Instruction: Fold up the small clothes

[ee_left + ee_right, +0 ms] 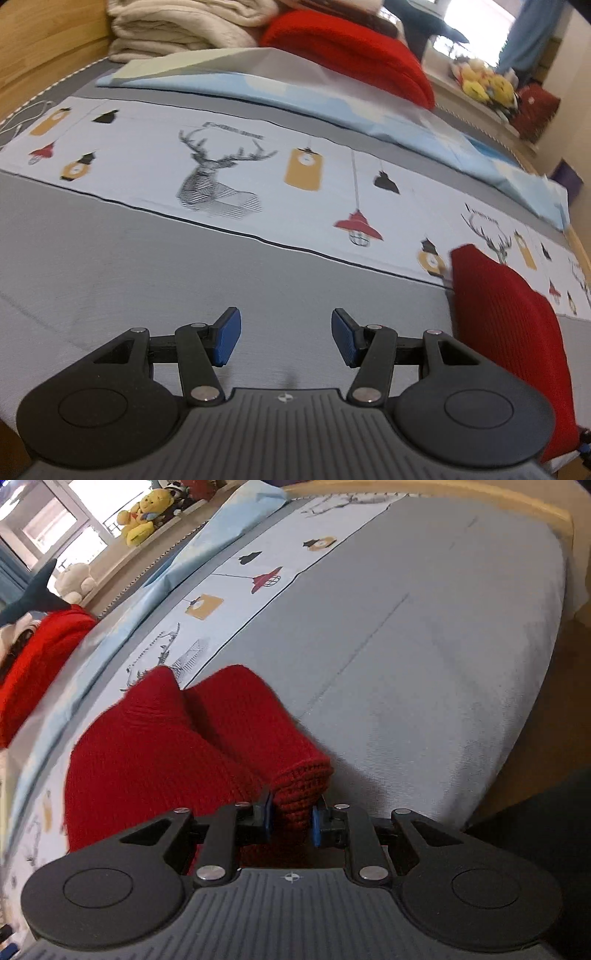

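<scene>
**Ops:** What have I got on the right side?

**Me:** My right gripper [290,821] is clamped on a fold of the red knitted garment [177,746]. The blue pads [266,819] press in on a thick knit edge from both sides. The rest of the garment spreads away to the left of the gripper and rests on the grey bedspread [424,664], with two rounded humps of knit rising ahead of the fingers.

**Ops:** And the left?

**Me:** My left gripper [286,338] has its fingers spread apart with nothing between them, just above bare grey bedspread [147,266]. In that view the red knitted garment [513,328] shows at the right edge, beside the gripper but not touching it.

**Ops:** What surrounds the work area?

**Me:** A pale printed band [229,166] with a stag's head, hanging lamps and yellow tags runs across the bed beyond the grippers. The garment's far edge lies over that band. Past it lies a folded light blue sheet [332,103], then a second red knitted item [354,55] and a stack of cream blankets [177,29] by the wooden bed frame. From the right wrist I see a yellow plush bear [142,515] on the ledge by the window.
</scene>
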`<state>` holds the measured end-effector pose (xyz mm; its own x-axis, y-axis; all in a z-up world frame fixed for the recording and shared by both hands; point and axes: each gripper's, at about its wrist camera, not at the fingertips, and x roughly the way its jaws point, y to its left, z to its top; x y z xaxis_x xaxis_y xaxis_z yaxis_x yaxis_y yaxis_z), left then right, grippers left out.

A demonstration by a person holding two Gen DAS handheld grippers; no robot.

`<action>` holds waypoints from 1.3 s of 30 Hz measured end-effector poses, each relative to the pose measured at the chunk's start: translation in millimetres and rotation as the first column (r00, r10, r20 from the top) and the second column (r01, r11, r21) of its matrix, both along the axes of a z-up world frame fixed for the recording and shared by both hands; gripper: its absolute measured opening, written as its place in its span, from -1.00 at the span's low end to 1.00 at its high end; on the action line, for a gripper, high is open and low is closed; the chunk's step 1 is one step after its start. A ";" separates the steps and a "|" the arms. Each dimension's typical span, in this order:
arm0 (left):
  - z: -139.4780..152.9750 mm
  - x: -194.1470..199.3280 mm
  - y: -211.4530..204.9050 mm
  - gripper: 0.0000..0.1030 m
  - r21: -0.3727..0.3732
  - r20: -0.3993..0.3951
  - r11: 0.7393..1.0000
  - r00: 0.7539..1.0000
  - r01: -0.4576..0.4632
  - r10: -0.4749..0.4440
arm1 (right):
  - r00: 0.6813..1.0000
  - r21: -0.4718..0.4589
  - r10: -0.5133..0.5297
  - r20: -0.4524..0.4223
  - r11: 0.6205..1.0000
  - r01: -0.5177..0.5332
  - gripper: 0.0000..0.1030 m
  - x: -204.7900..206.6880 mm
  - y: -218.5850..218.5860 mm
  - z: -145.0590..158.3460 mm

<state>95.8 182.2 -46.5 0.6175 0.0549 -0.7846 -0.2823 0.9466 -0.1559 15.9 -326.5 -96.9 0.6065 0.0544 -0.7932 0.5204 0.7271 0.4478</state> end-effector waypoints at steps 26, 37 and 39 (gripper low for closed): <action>-9.4 -4.2 -121.2 0.17 0.133 0.055 0.902 0.905 0.411 -0.421 | 0.735 -0.007 0.678 0.009 0.735 -0.678 -0.60 121.4 9.1 6.2; -26.6 -22.5 -220.8 0.40 -0.007 0.160 0.737 0.728 0.676 -0.667 | 0.729 -0.037 0.683 0.033 0.730 -0.682 -0.83 64.2 -32.2 15.8; -45.5 -18.3 -239.5 0.39 0.019 0.056 0.712 0.710 0.702 -0.702 | 0.733 -0.068 0.672 -0.105 0.730 -0.680 -0.83 65.8 -31.4 -2.8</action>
<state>77.5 -57.3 -92.1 0.5189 -0.4147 -0.7475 0.4722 0.8680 -0.1537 81.7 -357.9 -99.7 0.3829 0.3510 -0.8545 -0.0990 0.9353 0.3398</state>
